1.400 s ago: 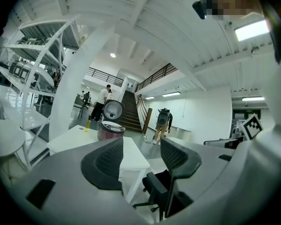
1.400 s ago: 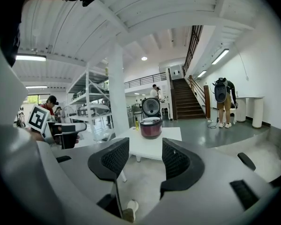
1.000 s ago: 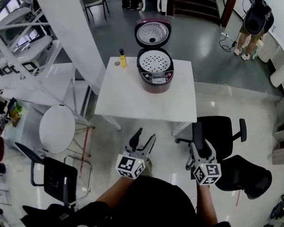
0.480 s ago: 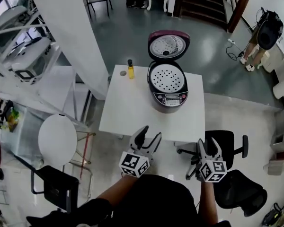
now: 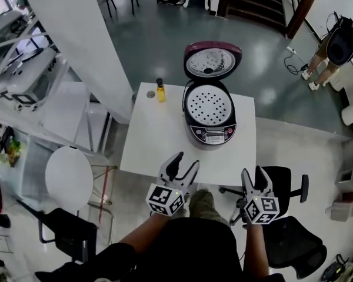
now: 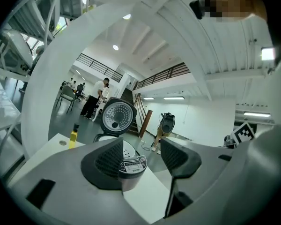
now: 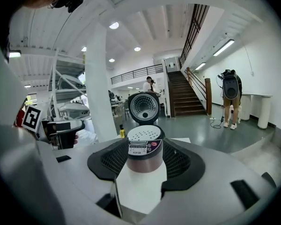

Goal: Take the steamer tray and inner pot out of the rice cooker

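Observation:
A maroon rice cooker [image 5: 209, 117] stands on the white table [image 5: 159, 140] with its lid [image 5: 211, 61] swung up and back. A white perforated steamer tray [image 5: 209, 105] sits in its mouth; the inner pot is hidden beneath it. My left gripper [image 5: 180, 167] and right gripper [image 5: 253, 175] hover open just short of the table's near edge, well away from the cooker. The right gripper view looks straight at the cooker [image 7: 145, 149] between its open jaws [image 7: 146, 161]. In the left gripper view the cooker [image 6: 126, 158] shows between the open jaws [image 6: 140, 156].
A small yellow bottle [image 5: 160, 90] and a round disc [image 5: 150, 94] sit at the table's far left. A black office chair [image 5: 282, 184] stands by my right gripper, a round white stool [image 5: 69, 179] at left. A white pillar [image 5: 76, 37] rises left of the table. People stand far behind.
I have stepped closer to the table: both grippers moved forward to its near edge and the cooker looms larger. Both stay open and empty.

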The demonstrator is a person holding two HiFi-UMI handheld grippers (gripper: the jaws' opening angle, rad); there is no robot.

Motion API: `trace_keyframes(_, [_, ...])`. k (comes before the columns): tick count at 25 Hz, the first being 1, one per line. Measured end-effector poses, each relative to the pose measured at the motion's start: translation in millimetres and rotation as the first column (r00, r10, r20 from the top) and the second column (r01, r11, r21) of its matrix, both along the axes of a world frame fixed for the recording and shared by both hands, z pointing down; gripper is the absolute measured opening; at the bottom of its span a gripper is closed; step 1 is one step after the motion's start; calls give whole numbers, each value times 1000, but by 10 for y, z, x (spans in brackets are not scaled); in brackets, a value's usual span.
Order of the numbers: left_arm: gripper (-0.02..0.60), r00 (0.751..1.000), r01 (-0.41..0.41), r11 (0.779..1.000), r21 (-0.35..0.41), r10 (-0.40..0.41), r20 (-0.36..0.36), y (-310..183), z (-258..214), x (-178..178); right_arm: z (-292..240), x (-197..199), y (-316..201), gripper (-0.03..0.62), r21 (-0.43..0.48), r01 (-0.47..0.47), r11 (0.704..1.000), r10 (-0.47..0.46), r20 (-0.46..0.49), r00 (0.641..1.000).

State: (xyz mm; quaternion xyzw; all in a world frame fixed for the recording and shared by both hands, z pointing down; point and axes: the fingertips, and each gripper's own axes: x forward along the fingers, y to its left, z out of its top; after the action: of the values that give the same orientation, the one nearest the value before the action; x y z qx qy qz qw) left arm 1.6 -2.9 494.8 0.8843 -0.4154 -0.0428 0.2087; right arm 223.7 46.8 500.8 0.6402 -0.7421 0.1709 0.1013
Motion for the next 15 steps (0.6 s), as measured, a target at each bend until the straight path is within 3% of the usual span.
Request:
trace_keyframes(7, [228, 996, 72, 997, -4, -71, 45, -591, 89, 69, 182, 10, -782, 198, 0, 95, 995, -95, 34, 995])
trace_keyframes(15, [227, 986, 159, 982, -103, -153, 64, -1203, 314, 172, 263, 45, -1642, 198, 1, 209, 978, -208, 62, 976])
